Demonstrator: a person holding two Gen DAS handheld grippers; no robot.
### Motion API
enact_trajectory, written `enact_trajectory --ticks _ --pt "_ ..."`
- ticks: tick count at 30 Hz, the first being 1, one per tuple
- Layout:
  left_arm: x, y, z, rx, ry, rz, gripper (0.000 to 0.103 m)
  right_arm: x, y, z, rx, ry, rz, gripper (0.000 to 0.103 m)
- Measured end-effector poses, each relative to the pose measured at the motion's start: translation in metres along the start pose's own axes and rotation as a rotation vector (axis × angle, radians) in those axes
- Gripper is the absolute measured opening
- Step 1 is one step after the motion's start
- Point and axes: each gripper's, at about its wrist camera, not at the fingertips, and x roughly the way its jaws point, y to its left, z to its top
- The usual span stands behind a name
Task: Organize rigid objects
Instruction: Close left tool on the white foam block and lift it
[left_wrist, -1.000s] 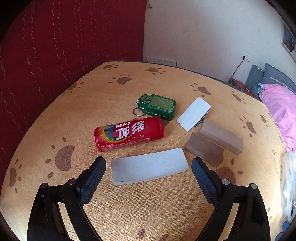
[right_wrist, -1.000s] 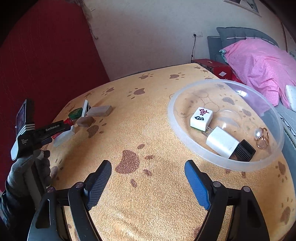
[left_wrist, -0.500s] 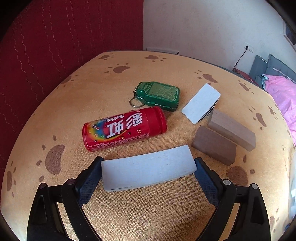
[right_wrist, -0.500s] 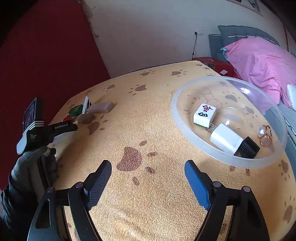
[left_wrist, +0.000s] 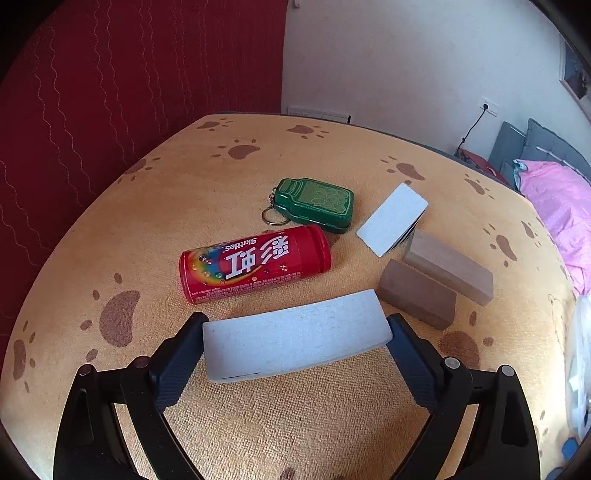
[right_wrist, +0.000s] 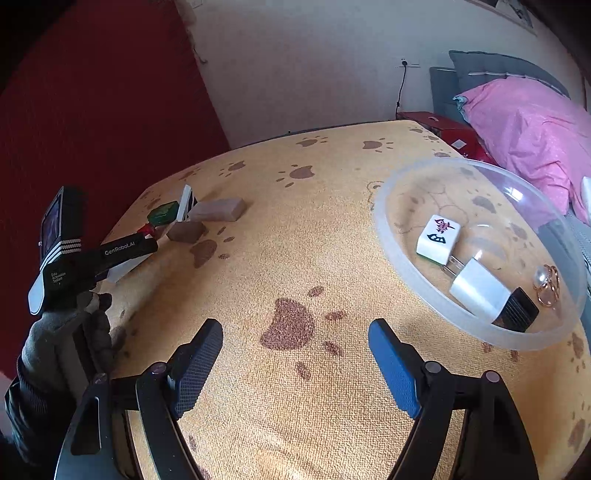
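The white slab (left_wrist: 295, 338) lies flat on the paw-print desk (left_wrist: 184, 192), its long axis running left to right across the left wrist view, right end tipped slightly away. The left gripper (left_wrist: 295, 345) brackets it lengthwise: its fingers (left_wrist: 183, 354) are spread, each pad at or just beside one short end, and I cannot tell whether they press yet. The step in hand looks like the grasp of this slab; next the fingers would need to close squarely on both ends and lift without tilting. The Skittles can (left_wrist: 255, 264) lies just beyond, and a dark wooden block (left_wrist: 417, 297) sits close to the slab's right end. The right gripper (right_wrist: 295, 363) hovers with fingers spread and nothing between them, beside the clear bowl (right_wrist: 399, 258), the likely destination.
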Motion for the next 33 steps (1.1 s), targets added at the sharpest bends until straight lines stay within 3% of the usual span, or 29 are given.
enact_trajectory --ticks 7,16,25,33 --pt "-0.021 0.003 -0.005 0.045 -0.035 -0.025 0.095 0.016 0.03 0.018 -0.063 0.028 0.032 0.084" --pt "-0.041 0.025 -0.014 0.089 -0.102 0.021 0.095 0.057 0.07 0.042 -0.126 0.085 0.062 0.084" --pt "-0.041 0.038 -0.02 0.075 -0.11 0.02 0.095 0.113 0.075 0.085 0.013 0.16 0.058 0.084" --pt "-0.036 0.042 -0.022 0.052 -0.109 0.036 0.095 0.149 0.087 0.113 0.085 0.161 0.022 0.086"
